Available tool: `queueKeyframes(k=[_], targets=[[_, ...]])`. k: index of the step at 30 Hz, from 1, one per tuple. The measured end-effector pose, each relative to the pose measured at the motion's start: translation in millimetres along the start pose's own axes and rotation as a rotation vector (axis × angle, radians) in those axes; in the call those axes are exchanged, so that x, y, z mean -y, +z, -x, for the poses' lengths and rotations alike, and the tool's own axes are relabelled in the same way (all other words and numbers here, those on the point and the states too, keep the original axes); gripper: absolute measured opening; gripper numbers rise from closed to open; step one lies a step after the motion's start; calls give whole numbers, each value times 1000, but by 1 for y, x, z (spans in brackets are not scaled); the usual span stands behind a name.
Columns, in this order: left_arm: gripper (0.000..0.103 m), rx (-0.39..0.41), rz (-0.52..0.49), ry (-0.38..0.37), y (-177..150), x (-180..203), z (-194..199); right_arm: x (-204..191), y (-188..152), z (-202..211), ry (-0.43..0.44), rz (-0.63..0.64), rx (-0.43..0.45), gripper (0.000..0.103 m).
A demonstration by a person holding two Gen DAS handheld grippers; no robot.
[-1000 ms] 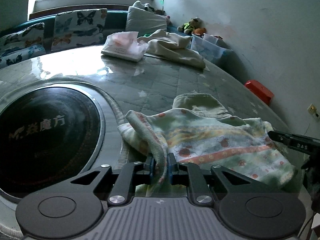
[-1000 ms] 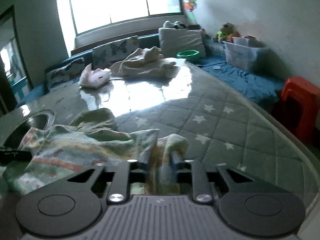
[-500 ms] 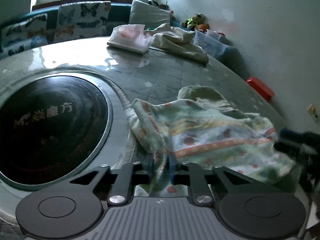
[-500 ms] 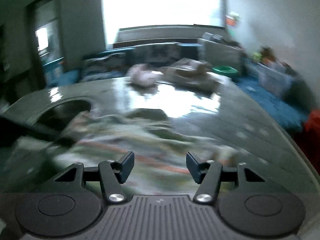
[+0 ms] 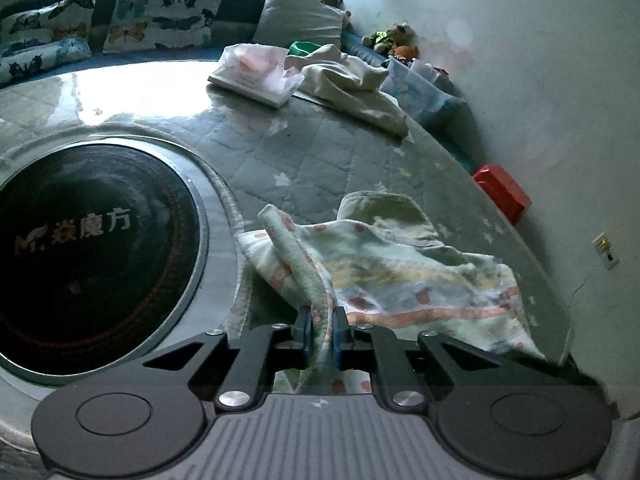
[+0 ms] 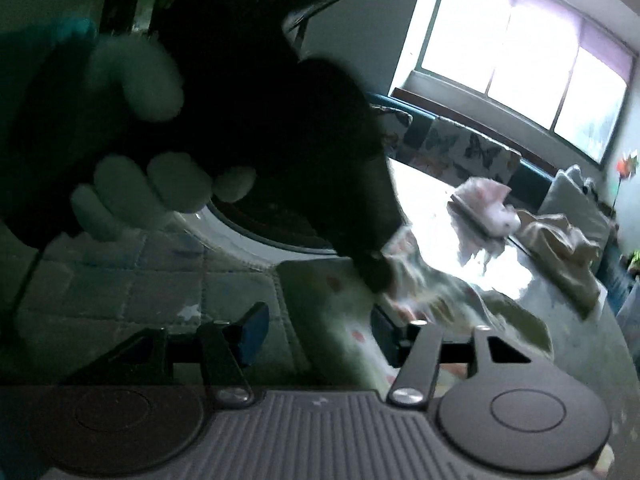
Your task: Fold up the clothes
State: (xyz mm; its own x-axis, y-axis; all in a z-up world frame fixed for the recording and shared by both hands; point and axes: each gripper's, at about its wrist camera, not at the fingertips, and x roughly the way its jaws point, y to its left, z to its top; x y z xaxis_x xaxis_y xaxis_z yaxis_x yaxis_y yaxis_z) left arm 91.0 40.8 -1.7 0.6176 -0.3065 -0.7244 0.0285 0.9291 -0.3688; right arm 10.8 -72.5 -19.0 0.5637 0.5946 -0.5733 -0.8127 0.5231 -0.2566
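A small patterned garment, pale with red dots and an orange stripe, lies crumpled on the quilted star-print table cover. My left gripper is shut on a bunched edge of the garment near the table's front. My right gripper is open and holds nothing; part of the garment lies between and beyond its fingers. The left gripper with the person's gloved hand fills the upper left of the right wrist view, its tip pinching the garment.
A round black cooktop is set in the table at left. A tissue pack and a cream garment lie at the far side. Butterfly cushions, a red stool and the wall stand around the table.
My right gripper has let go of the garment, opened, and swung left toward the left gripper. The left gripper kept its hold and pulled the garment slightly nearer.
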Motion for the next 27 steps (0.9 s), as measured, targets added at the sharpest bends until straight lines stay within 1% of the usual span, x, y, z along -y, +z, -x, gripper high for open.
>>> queueKeyframes(k=[1, 3, 4, 5, 6, 7, 9, 11, 12, 14, 15, 17, 18, 19, 20, 21, 24, 26, 27], targets=[[12, 1, 6, -4, 0, -1, 1, 1, 0, -3, -4, -8, -3, 26], [14, 8, 24, -10, -1, -7, 3, 7, 0, -5, 1, -55, 1, 20], [17, 14, 44, -17, -1, -12, 6, 11, 1, -2, 11, -87, 12, 16], [19, 20, 65, -25, -1, -17, 8, 15, 0, 2, 18, -117, 25, 15], [25, 28, 87, -39, -1, -21, 11, 21, 0, 6, 25, -148, 36, 14], [34, 34, 108, -53, -1, -24, 13, 26, 0, 9, 30, -177, 46, 13], [48, 42, 150, -82, -1, -29, 16, 36, 1, 15, 36, -230, 63, 13], [51, 35, 183, -113, -1, -30, 14, 42, -1, 18, 36, -264, 75, 13], [54, 27, 200, -129, 0, -30, 11, 43, -2, 19, 37, -272, 78, 13], [56, 11, 251, -161, 0, -32, 4, 44, -3, 18, 38, -273, 77, 13], [57, 14, 279, -180, 1, -33, 2, 45, -4, 17, 37, -272, 77, 13], [58, 44, 336, -225, 2, -37, 4, 44, -6, 17, 33, -270, 78, 13], [64, 64, 347, -242, 3, -38, 6, 44, -7, 20, 32, -277, 83, 13], [75, 61, 350, -230, 4, -38, 7, 44, -8, 22, 31, -284, 88, 13], [79, 43, 345, -200, 5, -37, 5, 44, -8, 24, 30, -289, 93, 13], [79, 27, 341, -174, 5, -36, 3, 45, -8, 25, 28, -292, 98, 13], [77, 1, 344, -140, 2, -37, -7, 46, -11, 31, 32, -309, 110, 12], [69, -24, 364, -166, -2, -36, -17, 45, -13, 33, 40, -319, 113, 12], [56, -39, 367, -177, -4, -35, -22, 45, -14, 33, 43, -317, 113, 12]])
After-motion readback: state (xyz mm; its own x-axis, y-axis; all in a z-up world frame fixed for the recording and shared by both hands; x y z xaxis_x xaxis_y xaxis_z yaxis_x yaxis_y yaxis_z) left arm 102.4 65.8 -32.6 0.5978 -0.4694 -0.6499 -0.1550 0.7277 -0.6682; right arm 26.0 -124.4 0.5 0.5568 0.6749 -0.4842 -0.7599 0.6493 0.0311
